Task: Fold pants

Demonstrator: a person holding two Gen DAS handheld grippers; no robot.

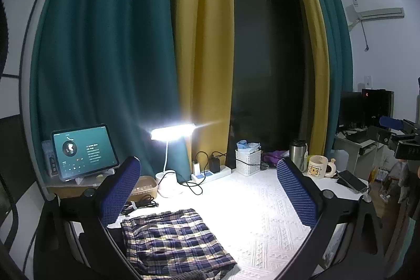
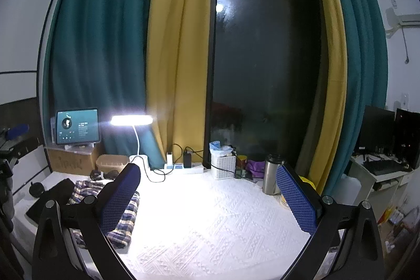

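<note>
The plaid pants (image 1: 173, 240) lie folded into a flat rectangle on the white textured cloth (image 1: 262, 214). They sit low in the left wrist view, just inside the left finger. My left gripper (image 1: 208, 190) hovers above the table, open, with nothing between its blue pads. In the right wrist view the same pants (image 2: 126, 217) lie at the left, partly hidden behind the left finger. My right gripper (image 2: 208, 198) is open over the bare cloth (image 2: 223, 222), to the right of the pants. The right gripper (image 1: 401, 141) also shows at the far right edge of the left wrist view.
A lit desk lamp (image 1: 172, 134), a power strip with chargers (image 1: 210, 172), a white basket (image 1: 248, 162), a steel flask (image 1: 298, 152), a mug (image 1: 317, 167) and a phone (image 1: 353, 181) line the back. A tablet (image 1: 84, 151) stands on a box at left. A dark garment (image 2: 52, 198) lies left of the pants.
</note>
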